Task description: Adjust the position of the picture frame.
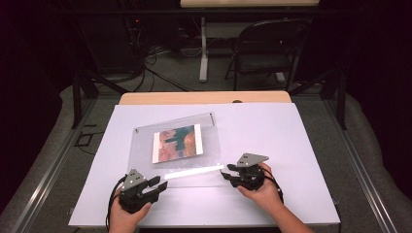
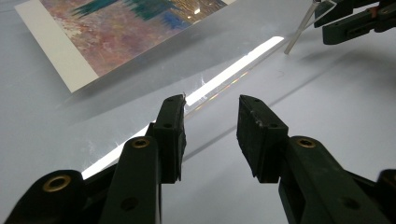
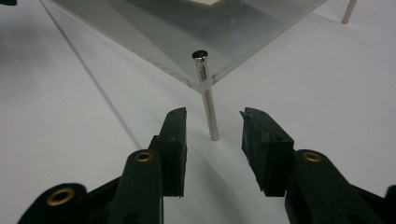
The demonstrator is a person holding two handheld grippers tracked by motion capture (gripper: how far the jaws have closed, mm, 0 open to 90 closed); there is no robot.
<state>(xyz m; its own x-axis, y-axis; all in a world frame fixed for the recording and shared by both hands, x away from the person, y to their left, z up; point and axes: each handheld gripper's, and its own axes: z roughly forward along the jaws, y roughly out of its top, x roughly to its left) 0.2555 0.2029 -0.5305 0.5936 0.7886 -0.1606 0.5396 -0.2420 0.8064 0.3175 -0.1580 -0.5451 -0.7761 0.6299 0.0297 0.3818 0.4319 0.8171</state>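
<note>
Clear acrylic frame [image 1: 175,145] stands on metal pins; my half-open left gripper [image 1: 163,184] and right gripper [image 1: 227,171], holding nothing, flank its near edge to lift it.

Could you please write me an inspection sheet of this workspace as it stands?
Surface: white board on a wooden table, lit and bare around the work.
Job's things: clear acrylic frame holding a colourful print, raised on metal standoff pins at its corners.
Clutter: nothing seen.
Grippers: left gripper at the frame's near left corner, jaws apart with the clear edge just ahead; right gripper at the near right corner, jaws apart, a pin just beyond the tips, not pinched.
Cables: black cable trails from the left gripper; more cables on the floor behind.
Surroundings: folding chair, a second table's leg, dark curtains.
</note>
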